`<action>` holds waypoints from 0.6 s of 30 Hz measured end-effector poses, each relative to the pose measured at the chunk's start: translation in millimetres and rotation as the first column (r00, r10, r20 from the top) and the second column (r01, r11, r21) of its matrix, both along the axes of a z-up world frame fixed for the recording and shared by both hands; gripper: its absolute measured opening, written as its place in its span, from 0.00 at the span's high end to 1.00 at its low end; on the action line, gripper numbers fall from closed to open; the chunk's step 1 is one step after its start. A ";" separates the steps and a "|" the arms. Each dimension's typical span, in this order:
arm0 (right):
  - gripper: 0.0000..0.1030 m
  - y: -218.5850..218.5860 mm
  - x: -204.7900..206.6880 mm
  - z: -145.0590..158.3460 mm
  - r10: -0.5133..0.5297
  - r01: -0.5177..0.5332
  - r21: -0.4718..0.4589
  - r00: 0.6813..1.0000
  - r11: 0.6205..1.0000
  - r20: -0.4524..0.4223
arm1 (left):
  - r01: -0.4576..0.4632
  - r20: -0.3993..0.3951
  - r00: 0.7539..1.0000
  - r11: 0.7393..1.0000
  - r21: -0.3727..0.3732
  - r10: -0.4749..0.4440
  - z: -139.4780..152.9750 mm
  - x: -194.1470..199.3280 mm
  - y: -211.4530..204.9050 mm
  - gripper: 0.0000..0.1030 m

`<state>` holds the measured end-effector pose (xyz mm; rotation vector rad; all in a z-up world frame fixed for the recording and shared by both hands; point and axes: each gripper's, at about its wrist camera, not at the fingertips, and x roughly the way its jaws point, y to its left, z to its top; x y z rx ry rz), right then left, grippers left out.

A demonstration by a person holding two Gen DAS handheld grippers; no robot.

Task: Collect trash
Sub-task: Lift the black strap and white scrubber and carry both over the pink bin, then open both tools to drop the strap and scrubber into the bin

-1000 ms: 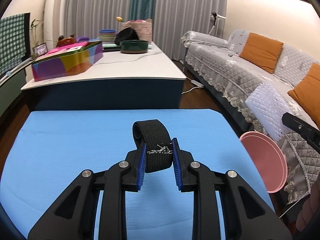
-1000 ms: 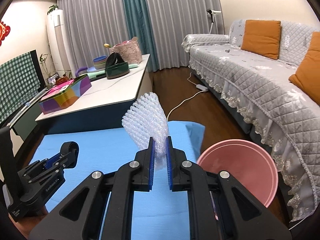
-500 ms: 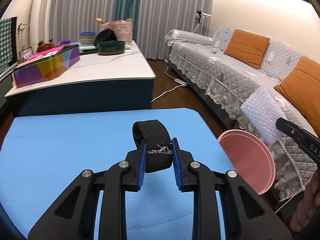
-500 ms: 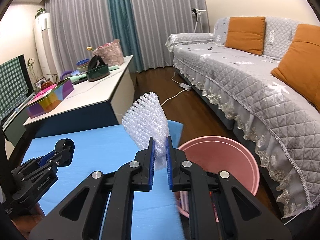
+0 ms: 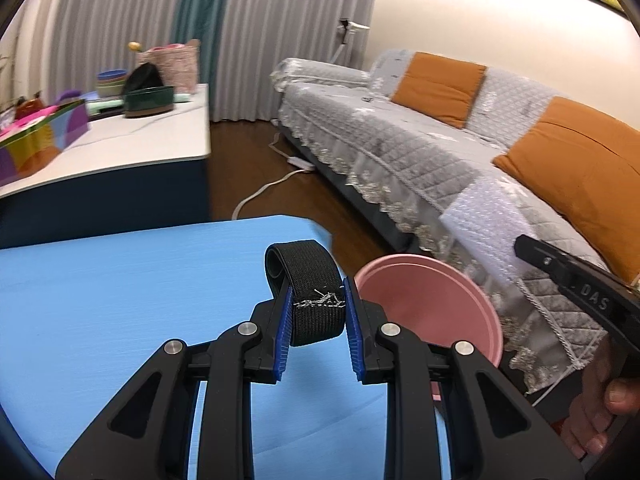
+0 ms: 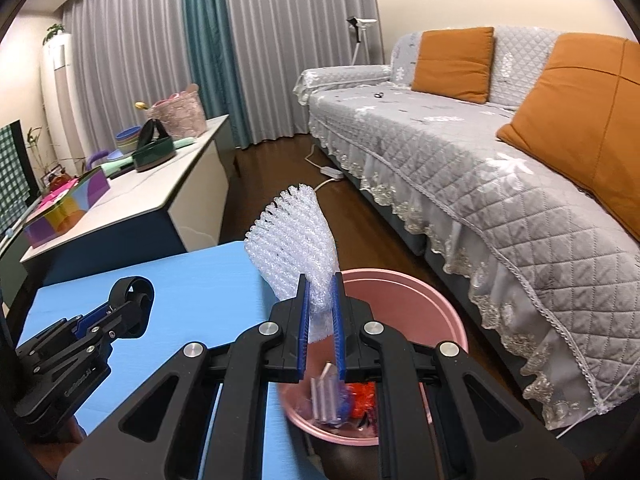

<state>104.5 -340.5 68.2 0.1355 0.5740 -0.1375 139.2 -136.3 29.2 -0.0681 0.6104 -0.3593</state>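
Pinching frayed black elastic band [image 5: 314, 296], left gripper [image 5: 316, 320]; right gripper [image 6: 320, 316] clamps crumpled bubble wrap [image 6: 294, 240].

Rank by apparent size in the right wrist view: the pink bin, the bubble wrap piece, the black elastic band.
1. Pink bin.
2. Bubble wrap piece, though it looks larger by being nearer the camera.
3. Black elastic band.

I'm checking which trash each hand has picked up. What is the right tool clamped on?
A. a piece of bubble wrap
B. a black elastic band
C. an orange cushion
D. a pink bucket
A: in the right wrist view the right tool pinches the bubble wrap between its blue pads, above the pink bucket.
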 end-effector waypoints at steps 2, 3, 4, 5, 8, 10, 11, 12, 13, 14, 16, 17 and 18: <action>0.89 -7.8 -1.5 -2.5 -0.017 0.017 -0.001 1.000 1.000 -0.006 | 0.042 0.010 0.999 0.999 -0.010 -0.042 -0.8 -1.3 -11.5 0.77; 0.89 -11.4 -2.2 -3.5 -0.024 0.024 -0.002 1.000 1.000 -0.008 | 0.061 0.014 0.998 0.998 -0.013 -0.061 -1.2 -1.4 -17.0 0.77; 0.89 -13.7 -2.5 -4.4 -0.030 0.030 -0.003 0.999 1.000 -0.010 | 0.076 0.017 0.997 0.997 -0.016 -0.076 -1.6 -2.1 -20.9 0.77; 0.89 -16.7 -2.5 -5.5 -0.036 0.036 -0.003 0.999 0.999 -0.013 | 0.100 0.022 0.995 0.995 -0.020 -0.100 -2.3 -2.8 -27.8 0.77; 0.89 -27.1 -2.2 -9.6 -0.058 0.058 -0.007 0.998 0.998 -0.021 | 0.154 0.032 0.988 0.988 -0.027 -0.153 -5.1 -4.8 -44.5 0.77; 0.89 -31.8 -1.4 -12.1 -0.068 0.068 -0.009 0.997 0.998 -0.026 | 0.181 0.037 0.983 0.983 -0.024 -0.180 -7.5 -4.7 -53.6 0.77; 0.89 -34.4 -1.0 -13.3 -0.073 0.073 -0.010 0.997 0.997 -0.028 | 0.201 0.038 0.979 0.979 -0.023 -0.200 -9.5 -4.4 -60.6 0.77; 0.89 -37.6 -0.1 -15.1 -0.080 0.079 -0.013 0.996 0.997 -0.032 | 0.213 0.038 0.977 0.977 -0.023 -0.212 -10.9 -3.7 -64.9 0.77; 0.89 -39.2 0.3 -16.4 -0.083 0.082 -0.014 0.996 0.997 -0.035 | 0.224 0.038 0.974 0.974 -0.022 -0.223 -12.8 -2.9 -69.4 0.77; 0.89 -40.8 0.9 -17.9 -0.087 0.086 -0.016 0.996 0.996 -0.038 | 0.234 0.036 0.972 0.972 -0.021 -0.233 -15.0 -2.7 -73.5 0.77; 0.89 -45.7 2.8 -21.9 -0.094 0.093 -0.019 0.994 0.995 -0.047 | 0.247 0.032 0.969 0.969 -0.023 -0.247 -18.0 -0.9 -79.5 0.77; 0.89 -47.7 3.6 -23.7 -0.098 0.097 -0.020 0.994 0.995 -0.051 | 0.255 0.028 0.967 0.967 -0.027 -0.255 -20.4 1.2 -82.3 0.77; 0.89 -50.4 4.4 -26.2 -0.102 0.101 -0.020 0.993 0.995 -0.056 | 0.262 0.024 0.965 0.965 -0.029 -0.262 -22.5 3.1 -86.0 0.77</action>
